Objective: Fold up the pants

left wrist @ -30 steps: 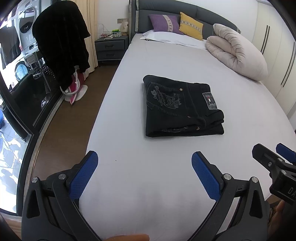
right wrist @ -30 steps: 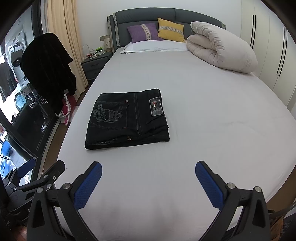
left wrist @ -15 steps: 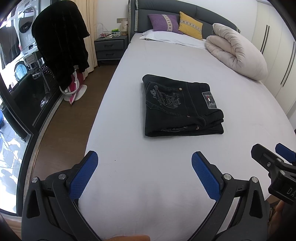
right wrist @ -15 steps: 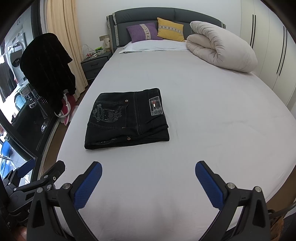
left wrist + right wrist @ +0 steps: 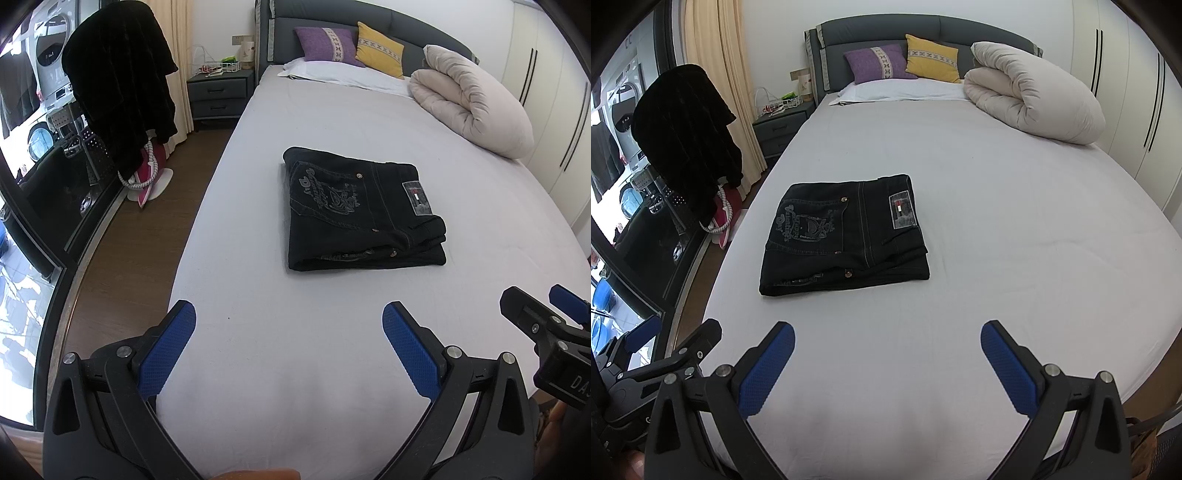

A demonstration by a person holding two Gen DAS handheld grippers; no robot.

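Black jeans (image 5: 362, 210) lie folded into a flat rectangle on the grey bed sheet (image 5: 314, 122), with an embroidered back pocket and a brand patch facing up. They also show in the right wrist view (image 5: 846, 236). My left gripper (image 5: 288, 317) is open and empty, held above the foot of the bed, well short of the jeans. My right gripper (image 5: 886, 336) is open and empty too, beside the left one. Part of the right gripper (image 5: 546, 332) shows at the right edge of the left wrist view.
A rolled cream duvet (image 5: 1034, 103) lies at the far right of the bed. Purple and yellow cushions (image 5: 905, 61) lean on the headboard. A dark nightstand (image 5: 218, 92) and a black garment on a stand (image 5: 118, 85) are left of the bed over wooden floor.
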